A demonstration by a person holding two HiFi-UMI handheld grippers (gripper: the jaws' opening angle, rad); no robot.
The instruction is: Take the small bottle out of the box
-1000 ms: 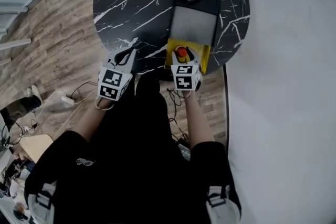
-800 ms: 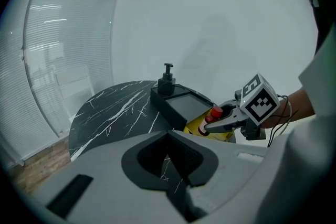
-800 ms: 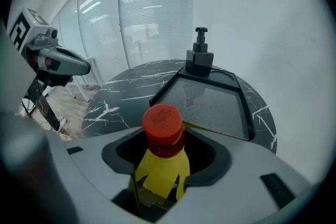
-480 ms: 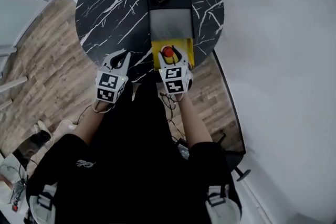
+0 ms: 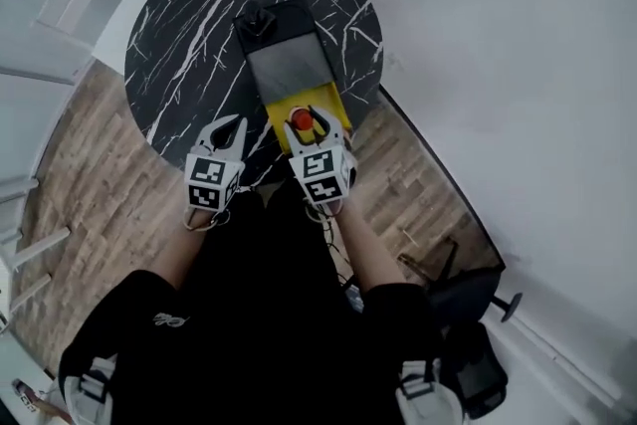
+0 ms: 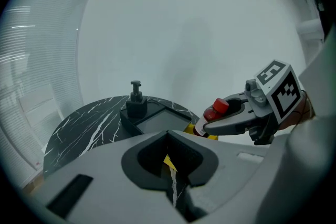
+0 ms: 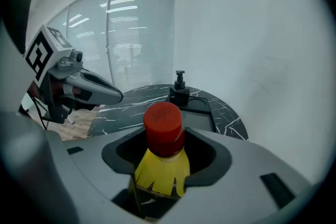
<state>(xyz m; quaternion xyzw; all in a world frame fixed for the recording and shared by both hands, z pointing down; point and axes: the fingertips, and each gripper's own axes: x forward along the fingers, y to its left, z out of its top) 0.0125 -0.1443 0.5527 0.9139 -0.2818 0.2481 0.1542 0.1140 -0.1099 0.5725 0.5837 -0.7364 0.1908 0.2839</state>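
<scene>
While the right gripper (image 5: 307, 128) holds the small bottle (image 7: 163, 165) tight between its two jaws, the left gripper (image 5: 237, 122) has its jaws pressed together with nothing in them. The bottle has a red cap (image 7: 164, 122) and a yellow label, and it stands upright in the grip. In the head view it sits over the yellow end (image 5: 280, 111) of the long black box (image 5: 289, 65), the end nearest the person (I cannot tell if its bottom is out of the box). The box lies on a round black table (image 5: 189, 35) with white lines. A black pump bottle (image 5: 257, 23) stands at the far end of the box. The left gripper hangs just beside the box, over the table's near edge
</scene>
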